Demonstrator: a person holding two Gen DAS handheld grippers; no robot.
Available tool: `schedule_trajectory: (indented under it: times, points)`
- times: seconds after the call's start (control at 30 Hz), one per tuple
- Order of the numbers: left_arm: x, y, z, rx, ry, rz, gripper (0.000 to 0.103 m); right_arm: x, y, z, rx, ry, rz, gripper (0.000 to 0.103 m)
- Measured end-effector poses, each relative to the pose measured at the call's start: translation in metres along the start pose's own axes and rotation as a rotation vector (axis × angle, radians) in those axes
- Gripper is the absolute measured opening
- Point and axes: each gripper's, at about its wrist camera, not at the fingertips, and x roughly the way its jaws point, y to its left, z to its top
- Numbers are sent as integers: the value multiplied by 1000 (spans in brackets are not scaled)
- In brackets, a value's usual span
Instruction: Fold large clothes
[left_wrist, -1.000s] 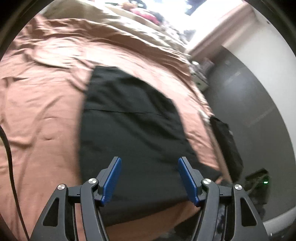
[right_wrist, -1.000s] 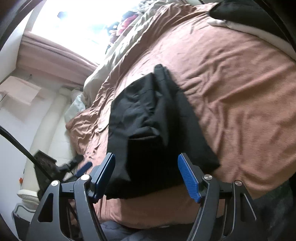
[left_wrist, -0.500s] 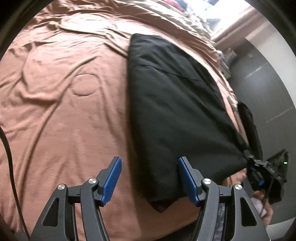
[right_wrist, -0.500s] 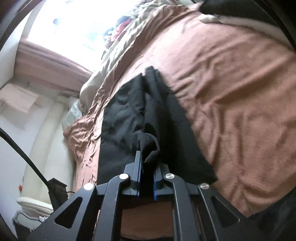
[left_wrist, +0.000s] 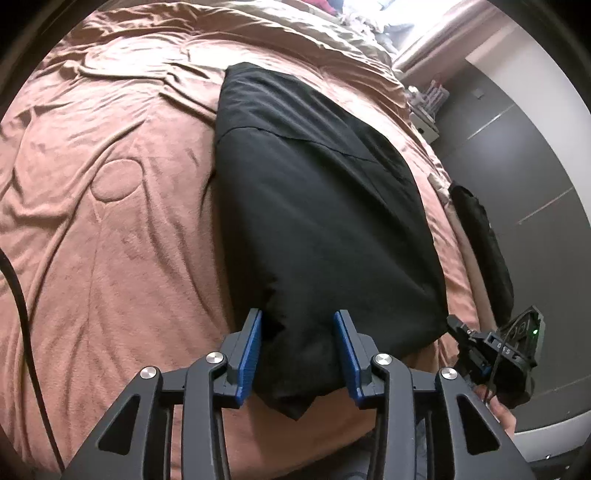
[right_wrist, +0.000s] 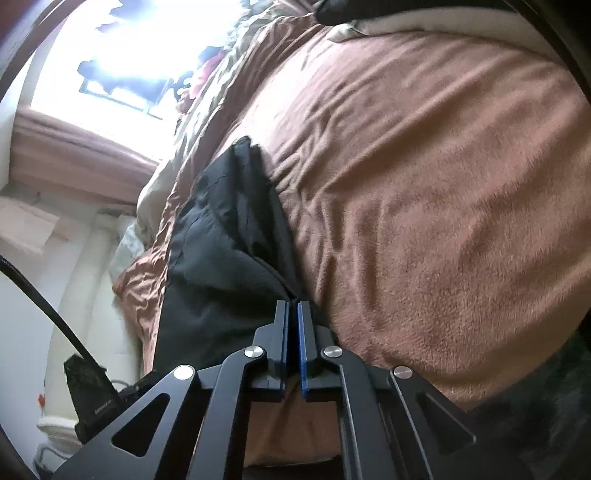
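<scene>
No legible writing. Left gripper jaws, just closing, straddle garment corner at 6 o'clock; right gripper clamps garment edge.

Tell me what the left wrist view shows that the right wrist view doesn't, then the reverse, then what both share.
Left wrist view only: the left tool, which has just been closing, astride the near corner of the black garment; its pads do not visibly press the cloth. A round stitched mark shows on the blanket.

Right wrist view only: the right tool shut on a garment corner, and a bright window.

Both: the black garment lying on the brown blanket.
</scene>
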Motion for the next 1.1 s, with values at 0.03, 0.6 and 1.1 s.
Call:
schedule_trajectory:
  times: [0.03, 0.6, 1.1]
  points:
    - [0, -1, 1, 8, 7, 8, 41, -3, 4, 0, -8, 1, 2, 1]
    - [13, 25, 59, -33, -29, 15, 60, 20, 53, 82, -235, 75, 18, 78]
    - [53, 51, 114, -69, -37, 4, 60, 142, 66, 158, -265, 334, 67, 78]
